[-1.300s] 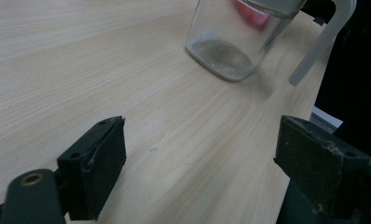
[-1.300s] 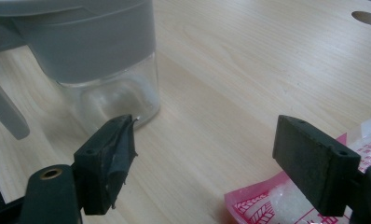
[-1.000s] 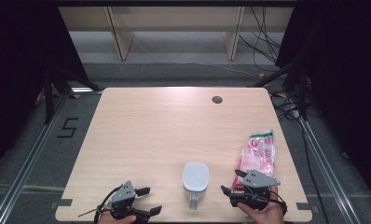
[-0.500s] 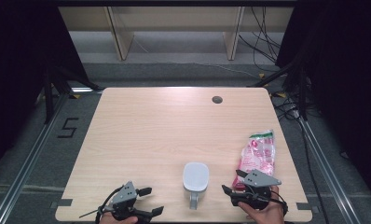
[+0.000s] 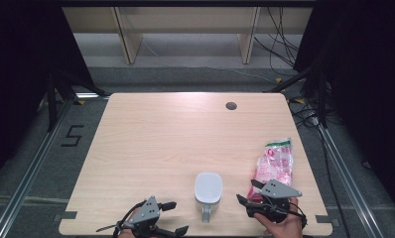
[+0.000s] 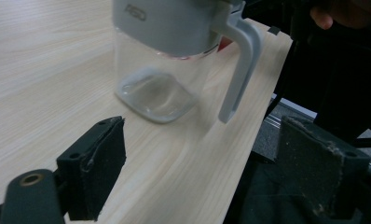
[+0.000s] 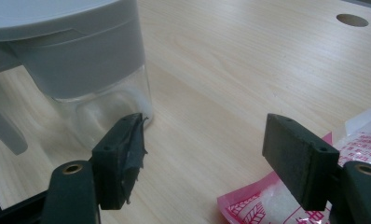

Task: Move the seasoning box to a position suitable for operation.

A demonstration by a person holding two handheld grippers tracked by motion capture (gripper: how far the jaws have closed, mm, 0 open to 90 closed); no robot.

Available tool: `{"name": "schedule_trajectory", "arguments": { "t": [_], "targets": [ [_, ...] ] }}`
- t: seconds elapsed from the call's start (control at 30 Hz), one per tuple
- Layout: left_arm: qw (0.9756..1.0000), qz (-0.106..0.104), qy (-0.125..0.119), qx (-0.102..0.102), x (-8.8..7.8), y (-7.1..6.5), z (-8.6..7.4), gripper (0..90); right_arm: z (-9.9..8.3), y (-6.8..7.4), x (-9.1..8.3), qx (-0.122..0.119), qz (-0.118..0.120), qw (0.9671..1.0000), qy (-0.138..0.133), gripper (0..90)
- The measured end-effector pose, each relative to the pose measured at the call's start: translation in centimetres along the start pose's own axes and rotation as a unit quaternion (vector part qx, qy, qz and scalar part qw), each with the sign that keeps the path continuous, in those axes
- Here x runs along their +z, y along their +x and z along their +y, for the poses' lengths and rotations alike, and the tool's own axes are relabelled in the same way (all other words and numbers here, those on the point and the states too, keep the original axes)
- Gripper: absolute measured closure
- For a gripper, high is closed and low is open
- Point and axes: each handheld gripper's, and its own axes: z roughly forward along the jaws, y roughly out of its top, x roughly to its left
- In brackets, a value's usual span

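Resting at the near right edge of the table [image 5: 151,129], the right gripper [image 5: 248,192] is held in a hand [image 5: 285,225] with its jaws wide apart and nothing between them; they have just been closing a little, yet the pads press on nothing. In the right gripper view its left jaw stands just beside the clear wall of the jug [image 7: 67,60], and its right jaw stands over the near end of the pink packet [image 7: 286,205], though whether it touches the packet I cannot tell. The left gripper [image 5: 174,217] sits at the near left edge, its jaws also spread wide and empty, pointing toward the jug [image 6: 174,51] in the left gripper view. The jug [image 5: 208,188] stands upright on the table between the two grippers, near the front edge, with a grey lid and a grey handle that points toward the person; through its clear lower part it looks empty. The pink packet [image 5: 274,163] lies flat at the right side of the table, holding white grains behind its clear film. A dark round hole [image 5: 230,105] sits far back in the tabletop.
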Motion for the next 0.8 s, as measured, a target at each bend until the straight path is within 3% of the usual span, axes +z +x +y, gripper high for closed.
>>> {"name": "schedule_trajectory", "arguments": {
  "t": [0.07,0.13,0.2,0.23,0.3,0.4,0.47,0.57,0.6,0.63,0.67,0.8],
  "targets": [
    [0.9999,-0.008,0.010,0.010,0.7,-0.3,0.3,16.3,0.0,-0.1,0.0,-0.001,0.001,1.0000,0.002,30.4],
    [0.9999,-0.011,0.007,0.006,1.0,-0.5,0.4,20.1,0.0,-0.1,0.0,0.001,0.005,1.0000,0.002,30.5],
    [0.9999,-0.002,0.010,0.005,1.3,-0.8,0.6,23.0,0.0,-0.1,-0.1,0.004,-0.002,1.0000,-0.003,30.4],
    [0.9996,-0.011,0.017,0.017,1.4,-0.7,0.8,23.0,0.0,-0.1,-0.1,0.004,-0.002,1.0000,-0.003,30.4],
    [0.9996,-0.019,0.013,0.017,1.8,-1.0,0.9,26.3,0.0,0.0,-0.2,0.009,-0.001,1.0000,-0.002,30.4],
    [0.9995,-0.020,0.014,0.023,2.3,-1.5,1.0,28.7,0.2,0.0,-0.2,-0.004,0.002,1.0000,-0.006,30.4],
    [0.9992,-0.023,0.011,0.031,3.1,-1.8,1.2,36.2,0.2,0.1,-0.3,-0.015,-0.007,0.9998,-0.013,29.6],
    [0.9992,-0.027,0.007,0.030,3.7,-2.0,1.4,37.8,0.2,0.1,-0.3,-0.007,-0.003,0.9999,-0.012,29.4],
    [0.9987,-0.021,0.017,0.044,3.8,-2.0,1.6,40.1,0.2,0.1,-0.2,-0.007,-0.004,0.9999,-0.015,29.3],
    [0.9989,-0.025,0.010,0.037,4.1,-2.2,1.7,40.1,0.2,0.1,-0.2,-0.007,-0.004,0.9999,-0.015,29.3],
    [0.9983,-0.034,0.016,0.044,4.6,-2.3,1.8,42.8,0.2,0.0,-0.2,-0.012,-0.007,0.9998,-0.017,29.1],
    [0.9984,-0.025,0.015,0.048,5.7,-2.6,2.0,46.2,0.2,0.1,-0.2,-0.013,-0.005,0.9998,-0.013,29.1]
  ]
}}
